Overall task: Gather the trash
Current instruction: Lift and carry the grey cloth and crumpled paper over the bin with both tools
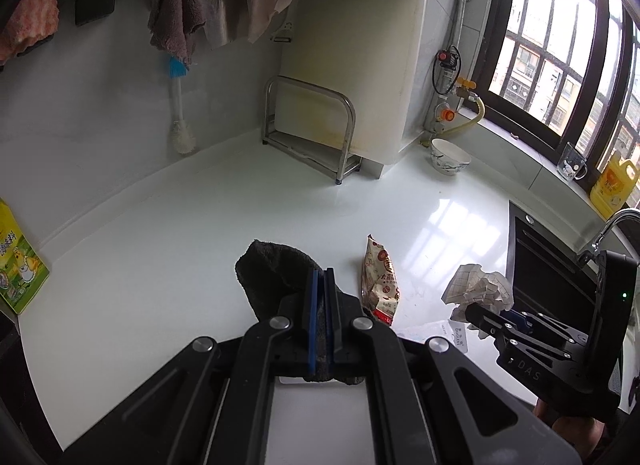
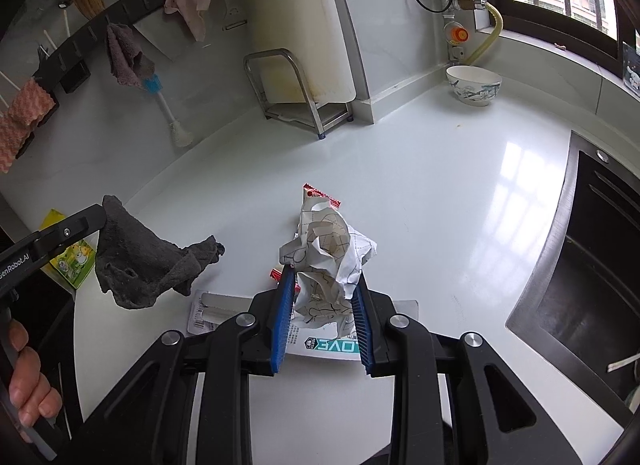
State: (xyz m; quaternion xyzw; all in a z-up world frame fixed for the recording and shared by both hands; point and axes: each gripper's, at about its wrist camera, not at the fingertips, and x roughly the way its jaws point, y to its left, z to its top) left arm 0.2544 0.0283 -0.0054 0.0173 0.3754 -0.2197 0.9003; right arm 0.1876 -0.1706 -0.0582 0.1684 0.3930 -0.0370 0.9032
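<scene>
A crumpled ball of white paper with a thin grid print (image 2: 330,261) sits pinched between the blue pads of the right gripper (image 2: 322,297), raised just above the white kitchen counter (image 2: 440,193). The jaws stand part-way closed, squeezed against the wad on both sides. Lifted this way, the paper looks ready to be carried off, though no bin shows in either view, so its destination cannot be told.

Just beyond the paper a red and white snack wrapper (image 1: 380,281) lies flat on the counter, untouched; the right wrist view shows only its red ends, the paper hiding the rest. Under the right gripper lies a flat printed packet (image 2: 328,343), partly covered and its lettering upside down.

The left gripper (image 1: 320,301) has its jaws nearly together on a dark grey cloth (image 2: 148,265), which hangs loose in the air to the left of the paper, perhaps kept for wiping.

Further out are a black sink (image 2: 592,265) to the right, a patterned bowl (image 2: 474,85) near the window, and a green carton (image 1: 16,265) cut off at the left edge.
</scene>
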